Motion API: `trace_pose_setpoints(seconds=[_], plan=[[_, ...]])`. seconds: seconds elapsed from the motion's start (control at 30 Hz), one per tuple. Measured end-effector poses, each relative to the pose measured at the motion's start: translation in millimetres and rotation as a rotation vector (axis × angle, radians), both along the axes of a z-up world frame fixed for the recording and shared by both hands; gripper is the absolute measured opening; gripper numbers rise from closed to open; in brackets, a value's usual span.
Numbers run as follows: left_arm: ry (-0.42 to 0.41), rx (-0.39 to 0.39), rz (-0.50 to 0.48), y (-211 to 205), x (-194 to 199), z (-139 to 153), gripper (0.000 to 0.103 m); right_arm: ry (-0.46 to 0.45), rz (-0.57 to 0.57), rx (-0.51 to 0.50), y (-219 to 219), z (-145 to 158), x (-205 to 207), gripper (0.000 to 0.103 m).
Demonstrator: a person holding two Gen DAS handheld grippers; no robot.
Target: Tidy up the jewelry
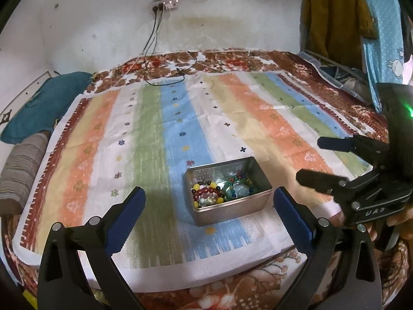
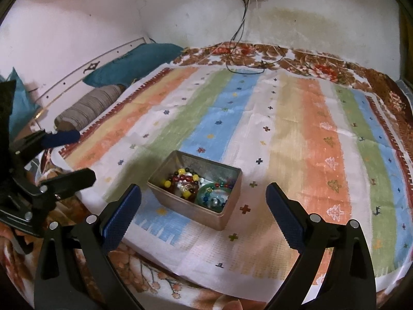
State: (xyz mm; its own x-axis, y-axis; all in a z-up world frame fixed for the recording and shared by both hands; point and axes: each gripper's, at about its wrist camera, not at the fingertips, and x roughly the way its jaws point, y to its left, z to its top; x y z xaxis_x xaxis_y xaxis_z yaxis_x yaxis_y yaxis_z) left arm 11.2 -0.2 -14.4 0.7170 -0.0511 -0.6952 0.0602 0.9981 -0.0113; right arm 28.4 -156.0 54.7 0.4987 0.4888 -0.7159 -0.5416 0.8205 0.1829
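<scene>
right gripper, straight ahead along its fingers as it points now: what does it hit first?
Most likely the open metal tin of beaded jewelry, lying just ahead between the right gripper fingers' line. Nothing shows in between, though fisheye depth is unclear, so it may pass over the tin onto the striped cloth.

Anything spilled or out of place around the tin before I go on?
Nothing stands out. The metal tin sits upright on the striped cloth, beaded jewelry all inside, none spilled. Both grippers hover open.

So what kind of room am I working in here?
Most likely a bedroom at home: the metal tin of beaded jewelry sits on a striped cloth spread over a bed, with pillows at its head and clothes hanging by the wall.
</scene>
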Motion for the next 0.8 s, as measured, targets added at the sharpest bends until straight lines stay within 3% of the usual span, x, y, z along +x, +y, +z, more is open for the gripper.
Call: trace_pose_setpoints(seconds=[0.8], plan=[[-0.032,-0.036,-0.011,1.4,-5.3,5.0,0.097,-0.022,0.044,-0.02,8.3,0.2,-7.2,0.098]])
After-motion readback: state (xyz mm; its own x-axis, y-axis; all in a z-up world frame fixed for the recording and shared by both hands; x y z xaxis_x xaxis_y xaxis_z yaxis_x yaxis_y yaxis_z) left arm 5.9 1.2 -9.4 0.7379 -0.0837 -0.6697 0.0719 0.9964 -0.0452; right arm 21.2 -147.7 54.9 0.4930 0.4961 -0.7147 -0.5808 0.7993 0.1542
